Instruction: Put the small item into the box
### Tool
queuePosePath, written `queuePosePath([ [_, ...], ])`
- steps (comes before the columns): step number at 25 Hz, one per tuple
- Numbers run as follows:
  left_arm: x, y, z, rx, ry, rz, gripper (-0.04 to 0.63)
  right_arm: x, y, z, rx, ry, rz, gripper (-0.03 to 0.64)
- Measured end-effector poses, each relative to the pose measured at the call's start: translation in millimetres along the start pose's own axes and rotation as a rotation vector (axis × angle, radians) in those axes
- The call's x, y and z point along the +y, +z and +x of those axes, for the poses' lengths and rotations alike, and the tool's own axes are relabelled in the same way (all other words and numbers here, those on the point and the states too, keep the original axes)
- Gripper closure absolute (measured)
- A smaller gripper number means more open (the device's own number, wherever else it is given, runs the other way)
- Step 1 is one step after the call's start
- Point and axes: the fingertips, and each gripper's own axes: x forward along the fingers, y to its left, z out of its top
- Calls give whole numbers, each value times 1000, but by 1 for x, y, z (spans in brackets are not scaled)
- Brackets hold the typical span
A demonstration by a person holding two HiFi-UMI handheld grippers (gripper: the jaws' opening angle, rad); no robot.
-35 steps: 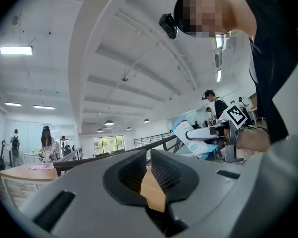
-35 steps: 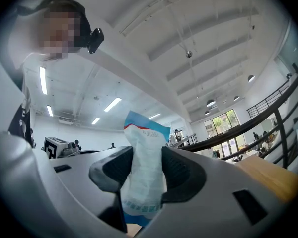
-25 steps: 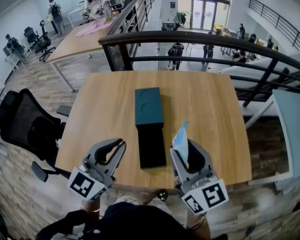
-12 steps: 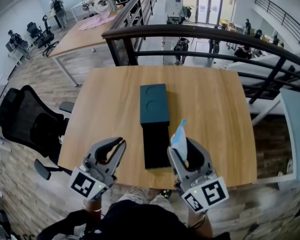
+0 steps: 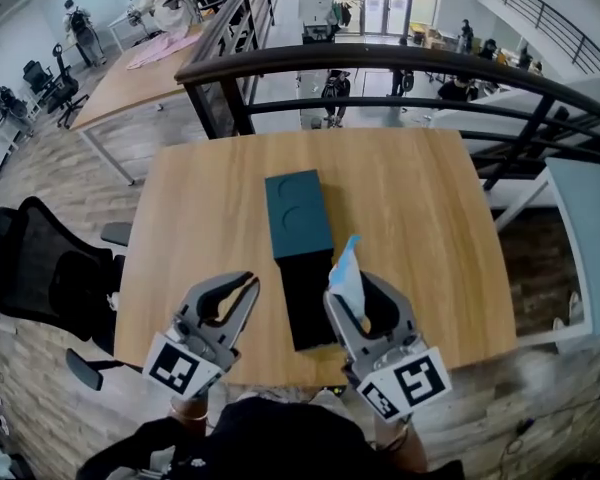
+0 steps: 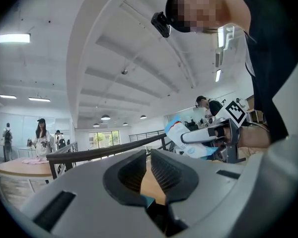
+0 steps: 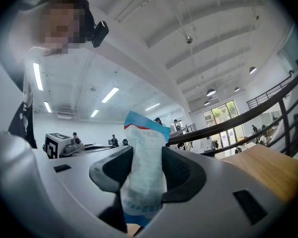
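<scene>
Wooden table (image 5: 420,198) filled mid-frame, with bare room on either side of the box (image 5: 302,258) and its near edge just below both grippers. The box lay lengthwise up frame centre: teal section upper, black section lower, touching end to end.

Left gripper (image 5: 242,290) (image 6: 148,170), lower left: jaws together, nothing between.

Right gripper (image 5: 355,293) (image 7: 148,170), lower right of centre: clamped on the packet (image 5: 346,273) (image 7: 145,167), upright, just right of the black section.

Right gripper was nearer. Judged a short move leftward and down.
</scene>
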Motion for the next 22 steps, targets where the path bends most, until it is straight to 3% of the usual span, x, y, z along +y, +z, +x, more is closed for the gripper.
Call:
queuePosePath([
  [14, 30, -25, 23, 1, -72, -47, 557, -7, -26, 35, 72, -52, 11, 433],
  [22, 48, -48, 26, 23, -72, -81, 557, -12, -50, 55, 125, -65, 29, 433],
])
